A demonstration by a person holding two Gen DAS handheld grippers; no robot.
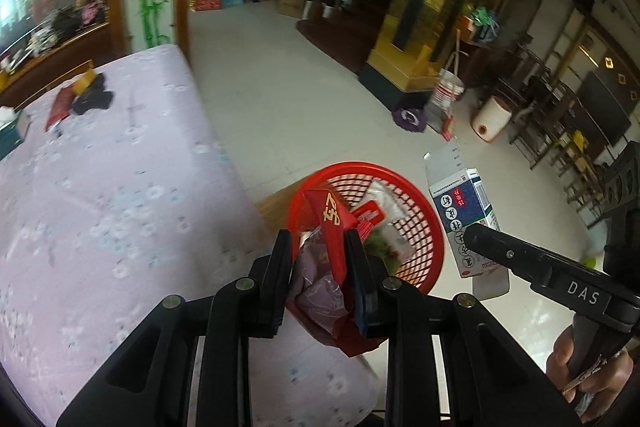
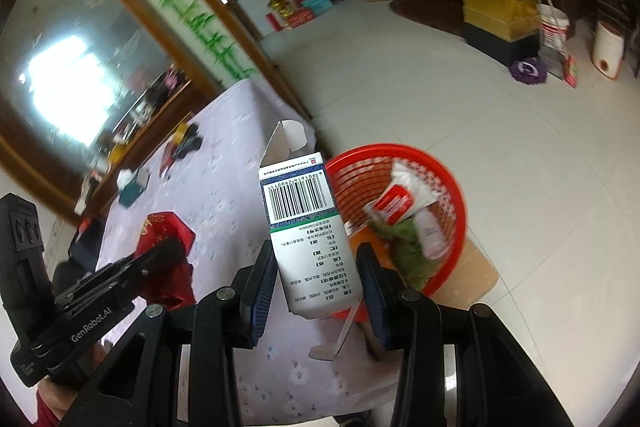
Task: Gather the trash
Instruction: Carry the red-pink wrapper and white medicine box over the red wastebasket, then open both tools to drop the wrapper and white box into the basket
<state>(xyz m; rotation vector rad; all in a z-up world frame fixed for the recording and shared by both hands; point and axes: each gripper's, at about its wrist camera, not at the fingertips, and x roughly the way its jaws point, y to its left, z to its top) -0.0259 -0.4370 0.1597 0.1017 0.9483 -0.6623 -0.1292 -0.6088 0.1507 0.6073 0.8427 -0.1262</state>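
Left wrist view: left gripper (image 1: 320, 259) clamps a crumpled red paper packet (image 1: 334, 231) over the red plastic mesh basket (image 1: 424, 203); right gripper (image 2: 316, 275) grips a white-blue cardboard carton (image 2: 308, 227) beside the basket. Carry step; next, release both into it

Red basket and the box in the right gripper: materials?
Red basket: looks like moulded plastic, glossy, with a lattice of open holes in the wall. Medicine box: thin printed cardboard, matte white, with a barcode and a creased open flap on top.

Red mesh basket (image 1: 416, 227), red gold-lettered packet (image 1: 334, 227), white-and-blue barcoded carton (image 2: 308, 223), lilac flower-print cloth (image 1: 100, 187)
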